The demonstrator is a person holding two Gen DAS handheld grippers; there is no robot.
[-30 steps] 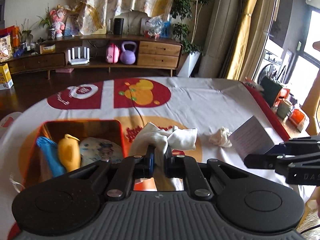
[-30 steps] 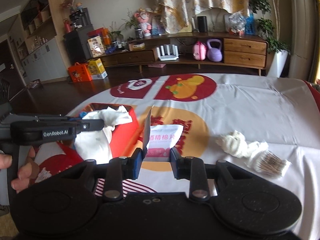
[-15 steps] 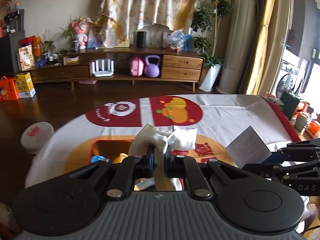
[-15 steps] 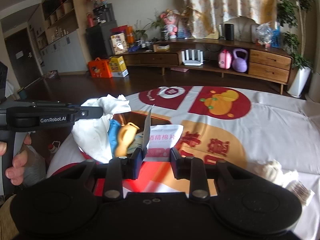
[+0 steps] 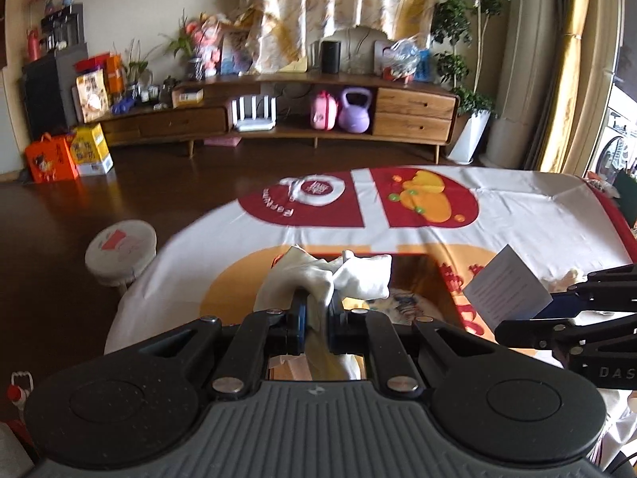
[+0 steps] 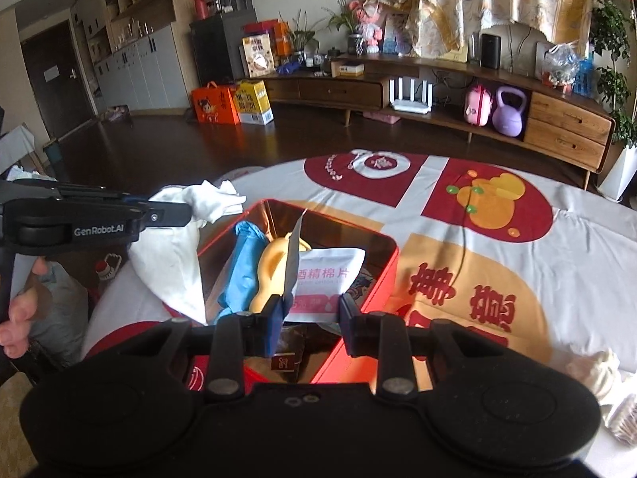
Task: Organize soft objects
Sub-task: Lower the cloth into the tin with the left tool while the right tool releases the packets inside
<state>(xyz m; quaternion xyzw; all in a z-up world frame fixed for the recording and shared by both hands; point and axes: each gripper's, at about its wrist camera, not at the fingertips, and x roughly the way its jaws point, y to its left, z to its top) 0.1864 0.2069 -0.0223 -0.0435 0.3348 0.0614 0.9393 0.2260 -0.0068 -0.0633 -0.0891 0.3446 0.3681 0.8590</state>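
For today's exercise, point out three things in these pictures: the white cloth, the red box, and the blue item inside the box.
white cloth (image 6: 171, 263): right wrist view, on its hanging lower fold.
red box (image 6: 358, 302): right wrist view, on its near right outer wall.
blue item (image 6: 243, 267): right wrist view, on its middle.

Bright daylight enters from the right; fisheye edges bend, left view slightly blurred.

A table under a printed cloth (image 6: 577, 239) carries a red tin (image 6: 382, 275) and a cream rag (image 6: 593, 370).

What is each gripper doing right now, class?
Left gripper: shut on the white cloth.
Right gripper: open, a white packet between its fingers.
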